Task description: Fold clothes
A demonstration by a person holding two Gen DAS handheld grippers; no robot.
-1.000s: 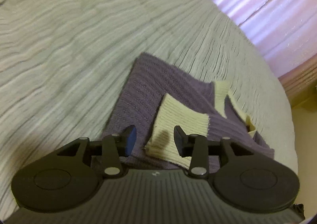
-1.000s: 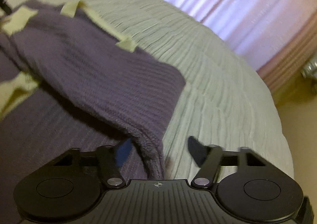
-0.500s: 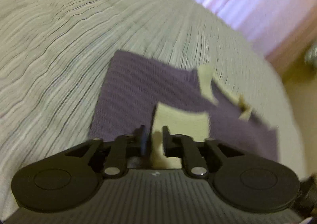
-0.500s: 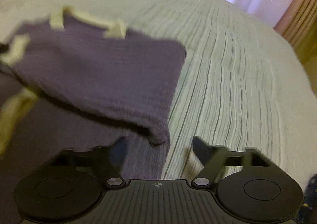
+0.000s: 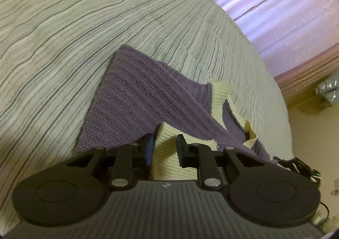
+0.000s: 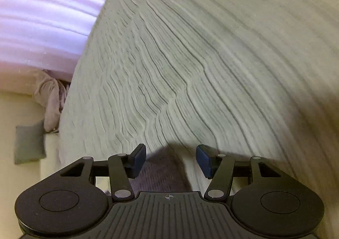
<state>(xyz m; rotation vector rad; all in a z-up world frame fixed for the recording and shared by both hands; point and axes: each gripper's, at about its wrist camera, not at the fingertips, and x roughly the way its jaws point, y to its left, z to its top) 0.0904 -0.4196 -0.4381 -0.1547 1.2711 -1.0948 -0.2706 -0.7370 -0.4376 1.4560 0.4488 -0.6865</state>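
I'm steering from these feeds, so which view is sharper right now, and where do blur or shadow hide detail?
Left wrist view: sharp on the purple sweater and its cream cuff, with fisheye bending of the bedspread. Right wrist view: motion-smeared at right, and a shadow darkens the knit between the open right claw.

Bedroom at home: ribbed bedspread [image 6: 201, 59], pink curtains [image 5: 286, 6] behind.
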